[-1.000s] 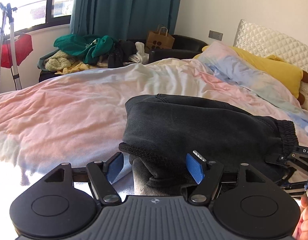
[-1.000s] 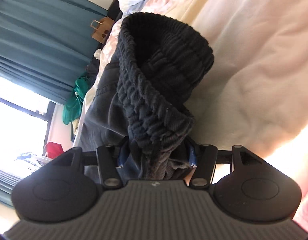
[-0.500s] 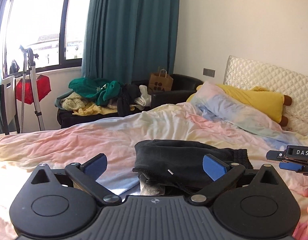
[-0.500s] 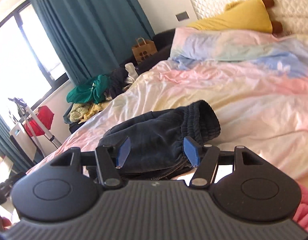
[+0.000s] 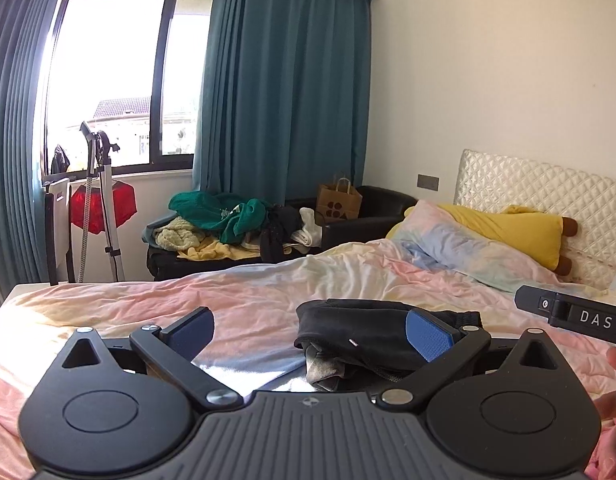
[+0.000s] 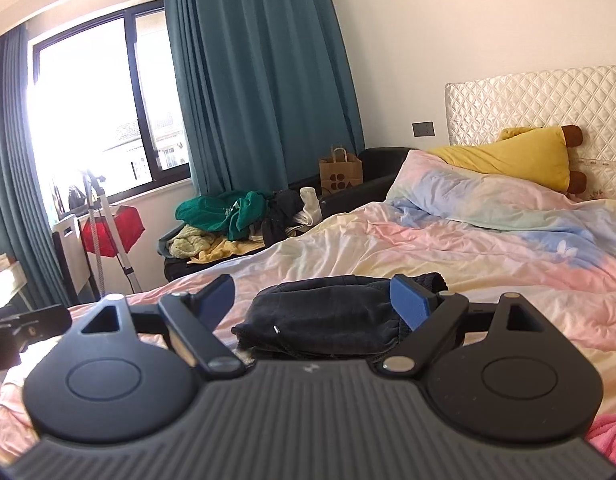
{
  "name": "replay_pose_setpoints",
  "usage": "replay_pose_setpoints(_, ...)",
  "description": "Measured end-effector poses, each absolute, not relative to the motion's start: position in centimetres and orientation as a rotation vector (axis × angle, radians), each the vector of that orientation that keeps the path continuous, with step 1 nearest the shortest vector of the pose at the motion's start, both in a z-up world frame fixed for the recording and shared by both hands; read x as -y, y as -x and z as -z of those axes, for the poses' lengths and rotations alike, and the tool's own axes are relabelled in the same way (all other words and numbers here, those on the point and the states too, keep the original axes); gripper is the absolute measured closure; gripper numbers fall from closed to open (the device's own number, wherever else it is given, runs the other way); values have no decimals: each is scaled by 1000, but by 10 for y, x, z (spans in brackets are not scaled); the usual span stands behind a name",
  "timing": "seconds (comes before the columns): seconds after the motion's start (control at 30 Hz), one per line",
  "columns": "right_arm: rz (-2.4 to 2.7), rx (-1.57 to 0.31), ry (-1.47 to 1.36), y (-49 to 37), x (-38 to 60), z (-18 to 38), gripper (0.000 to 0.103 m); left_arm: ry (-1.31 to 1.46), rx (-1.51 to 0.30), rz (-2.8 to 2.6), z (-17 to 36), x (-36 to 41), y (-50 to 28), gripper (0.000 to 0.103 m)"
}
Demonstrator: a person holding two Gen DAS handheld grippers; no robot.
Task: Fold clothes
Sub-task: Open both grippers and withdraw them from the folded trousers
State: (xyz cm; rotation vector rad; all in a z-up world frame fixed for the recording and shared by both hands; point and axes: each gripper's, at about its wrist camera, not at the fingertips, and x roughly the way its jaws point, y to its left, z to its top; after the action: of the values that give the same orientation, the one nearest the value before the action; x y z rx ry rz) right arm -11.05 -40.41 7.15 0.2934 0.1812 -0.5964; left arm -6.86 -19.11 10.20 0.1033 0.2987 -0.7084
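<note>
A folded pair of dark grey sweatpants [image 5: 372, 336] lies on the pastel tie-dye duvet [image 5: 247, 292] of a bed, a little of its lighter lining showing at the near edge, with both handheld grippers raised clear of it. The left gripper [image 5: 310, 330] stands spread wide, its blue pads empty and touching nothing; the right gripper [image 6: 314, 300] has just been opening and now also stands wide, with nothing between its pads. From each wrist camera the sweatpants appear beyond and below the fingertips, apart from them. Part of the right gripper's body, lettered "DAS", juts in at the right edge of the left view, beside a glimpse of the person's fingers. At the head of the bed a matching pastel pillow [image 6: 488, 196] rests against a yellow plush cushion [image 6: 516, 156] and a quilted headboard [image 6: 548, 100]. Beyond the bed, a heap of unfolded clothes [image 5: 227, 224], green and yellow among them, covers a black sofa [image 5: 372, 212] beside a brown paper bag [image 5: 338, 202], under teal curtains [image 5: 283, 88] and a bright window [image 5: 107, 72].
</note>
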Motion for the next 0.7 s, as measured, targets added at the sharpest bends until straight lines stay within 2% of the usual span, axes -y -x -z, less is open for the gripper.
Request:
replay_pose_setpoints(0.53,594,-252,-197,79,361,2,17,-110,-346,668,-46,166,44,0)
replay_pose_setpoints(0.7,614,-249,-171,74,358,7,17,-120,-388,668,-30,170,31,0)
